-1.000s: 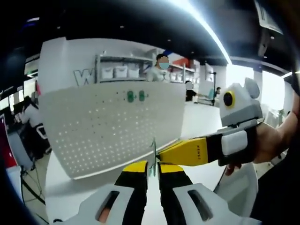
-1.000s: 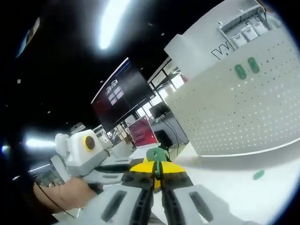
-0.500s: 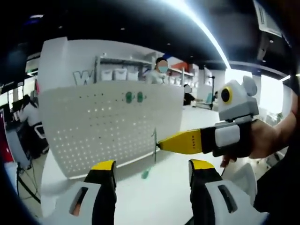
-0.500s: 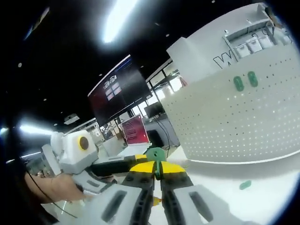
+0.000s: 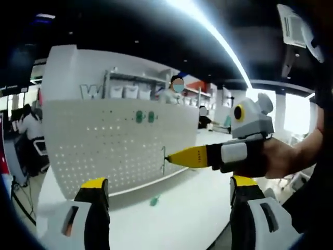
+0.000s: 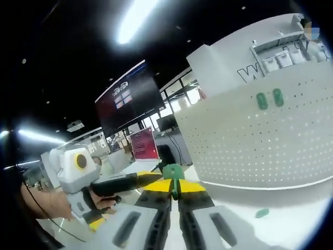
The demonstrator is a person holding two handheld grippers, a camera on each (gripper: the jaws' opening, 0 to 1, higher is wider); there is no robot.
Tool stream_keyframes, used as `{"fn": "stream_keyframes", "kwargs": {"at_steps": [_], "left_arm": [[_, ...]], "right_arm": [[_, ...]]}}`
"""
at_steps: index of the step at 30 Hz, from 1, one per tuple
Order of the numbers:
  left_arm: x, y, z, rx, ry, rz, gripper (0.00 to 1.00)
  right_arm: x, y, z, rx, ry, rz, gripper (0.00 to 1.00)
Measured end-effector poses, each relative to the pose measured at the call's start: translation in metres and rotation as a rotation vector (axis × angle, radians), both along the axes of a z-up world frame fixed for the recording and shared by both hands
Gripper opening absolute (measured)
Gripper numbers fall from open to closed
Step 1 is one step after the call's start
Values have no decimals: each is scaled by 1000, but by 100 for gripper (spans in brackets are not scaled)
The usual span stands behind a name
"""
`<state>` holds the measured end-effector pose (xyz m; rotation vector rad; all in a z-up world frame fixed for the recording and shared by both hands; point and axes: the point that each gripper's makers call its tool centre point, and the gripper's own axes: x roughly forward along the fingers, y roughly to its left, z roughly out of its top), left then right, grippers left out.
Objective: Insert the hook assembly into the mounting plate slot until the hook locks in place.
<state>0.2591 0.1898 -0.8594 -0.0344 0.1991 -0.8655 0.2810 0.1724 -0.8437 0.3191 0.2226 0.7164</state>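
The right gripper point(image 6: 174, 194) has its jaws pressed together on the hook assembly point(image 6: 172, 174), whose green head stands up just past the yellow tips in the right gripper view; in the left gripper view the same gripper point(image 5: 167, 158) reaches in from the right with a thin metal piece at its tip. The left gripper point(image 5: 169, 195) is spread wide, its two yellow-tipped jaws well apart and nothing between them.

Ahead of both grippers stands the white perforated mounting plate point(image 5: 114, 146), upright on the white worktop point(image 5: 182, 208); two green hooks point(image 5: 144, 116) already sit side by side high on the plate; a small green piece point(image 5: 154, 200) lies on the worktop below the right gripper's tip, between it and the plate's foot.

The hook assembly looks small, light and stiff, a plastic head on a thin metal part; it should take a firm pinch without harm, but so narrow a thing can twist in the jaws if pushed off-axis; the hold on the head, leaving the insertion end free toward the plate, seems the right one. The plate looks rigid, though free-standing, so it may shift under a hard push; the spread left gripper could steady its edge.
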Motion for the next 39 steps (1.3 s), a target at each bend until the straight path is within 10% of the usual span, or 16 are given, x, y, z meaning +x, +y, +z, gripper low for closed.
{"fn": "stream_keyframes", "kwargs": {"at_steps": [15,39], "left_arm": [[-1,-1,-4,-16,38,5,100],[14,27,-18,24,63,76,100]], "right_arm": [[7,-2,-6,-20,-21,-26,1],[104,-92,-7,-81,-139,-407,1]]}}
